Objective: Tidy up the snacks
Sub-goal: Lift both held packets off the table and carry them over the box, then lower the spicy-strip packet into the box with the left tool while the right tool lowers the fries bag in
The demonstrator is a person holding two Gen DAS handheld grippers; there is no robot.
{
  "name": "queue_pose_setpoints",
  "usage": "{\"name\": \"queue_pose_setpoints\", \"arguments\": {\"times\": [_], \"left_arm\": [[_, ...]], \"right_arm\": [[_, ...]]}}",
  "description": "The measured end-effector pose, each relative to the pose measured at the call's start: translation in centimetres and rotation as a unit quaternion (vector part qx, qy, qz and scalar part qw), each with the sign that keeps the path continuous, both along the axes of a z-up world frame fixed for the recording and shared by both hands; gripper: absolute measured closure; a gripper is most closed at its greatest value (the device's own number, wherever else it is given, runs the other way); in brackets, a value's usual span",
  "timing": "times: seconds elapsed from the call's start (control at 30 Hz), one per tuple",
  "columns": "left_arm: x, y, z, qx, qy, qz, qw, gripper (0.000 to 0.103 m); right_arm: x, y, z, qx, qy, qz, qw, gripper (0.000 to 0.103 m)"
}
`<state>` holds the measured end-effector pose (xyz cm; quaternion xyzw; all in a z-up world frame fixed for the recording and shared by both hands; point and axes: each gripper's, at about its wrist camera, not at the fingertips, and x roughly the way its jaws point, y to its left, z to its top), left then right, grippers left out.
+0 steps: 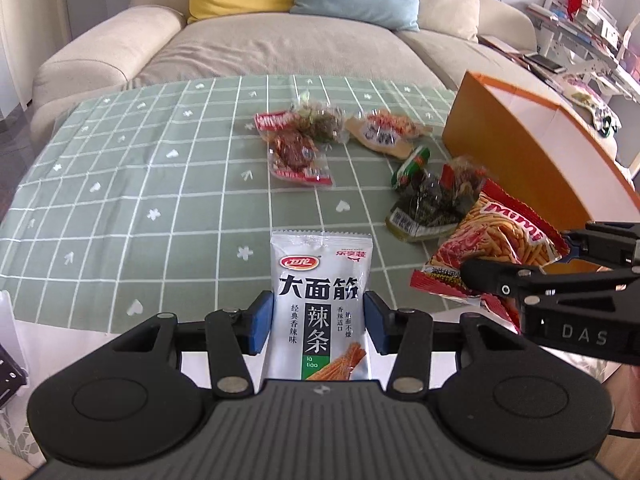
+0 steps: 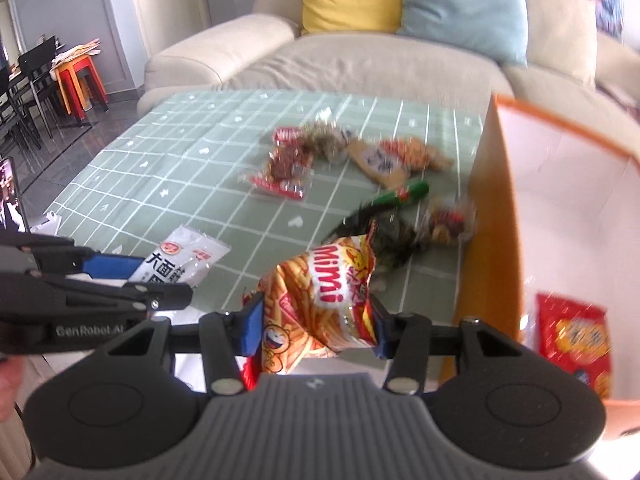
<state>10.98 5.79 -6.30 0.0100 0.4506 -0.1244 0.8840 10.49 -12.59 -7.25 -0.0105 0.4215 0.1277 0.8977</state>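
Blue-padded fingers (image 1: 262, 322) of the left gripper (image 1: 318, 320) were clamped partway shut on a white spicy-strip packet (image 1: 320, 304), pressing its two long edges; the packet stood upright between them, its lower end cut off behind the gripper body. In the right wrist view the right gripper (image 2: 318, 322) pinched a crumpled Mimi snack bag (image 2: 320, 300) the same way, one pad on each side, the bag's bottom likewise hidden by the gripper body. That view was smeared, so the print on the loose packets could not be read.

On the green checked tablecloth (image 1: 140, 184) beyond both grippers lay a cluster of small wrapped snacks (image 1: 298, 144), a tan packet (image 1: 380, 132), a green stick-shaped snack (image 1: 412, 164) and a dark seaweed-like packet (image 1: 428, 208) partly covered by the Mimi bag. An orange box (image 2: 492, 208) stood at the cloth's right edge, open, its far side cropped; a red packet (image 2: 572, 340) lay inside it. A beige sofa (image 1: 260, 44) sat behind.
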Motion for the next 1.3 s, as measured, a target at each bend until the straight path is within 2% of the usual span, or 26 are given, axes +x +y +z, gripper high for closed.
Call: {"name": "queue_pose_setpoints", "arguments": {"times": [0.27,0.37,0.47,0.73,0.87,1.03,1.2,1.3], "left_arm": [[-0.2,-1.4,4.8,-0.017,-0.019,0.002,0.9997,0.049],[0.2,-2.7,6.0,-0.021,-0.013,-0.006,0.9997,0.049],[0.9,-4.4,7.1,-0.032,-0.004,-0.013,0.9994,0.049],[2.8,-10.5,9.7,-0.054,-0.011,-0.031,0.9980,0.049],[3.9,-13.6,10.2,-0.065,-0.007,-0.048,0.9967,0.049],[5.9,-17.9,9.7,-0.085,0.026,-0.079,0.9929,0.049],[8.6,-21.6,8.0,-0.095,0.072,-0.093,0.9885,0.049],[10.1,-23.5,6.9,-0.080,0.081,-0.096,0.9888,0.049]], "right_arm": [[-0.2,-1.6,3.7,-0.009,-0.029,-0.009,1.000,0.055],[0.1,-2.8,4.8,-0.013,-0.025,-0.012,1.000,0.055],[0.6,-4.2,5.7,-0.022,-0.020,-0.010,0.999,0.055],[1.5,-9.4,8.1,-0.057,-0.034,-0.020,0.998,0.055],[1.9,-12.8,9.0,-0.071,-0.033,-0.035,0.996,0.055],[2.6,-16.8,9.1,-0.087,-0.020,-0.043,0.995,0.055],[4.0,-19.9,7.3,-0.085,0.013,-0.037,0.996,0.055],[4.6,-20.9,6.0,-0.087,0.029,-0.030,0.995,0.055]]}}
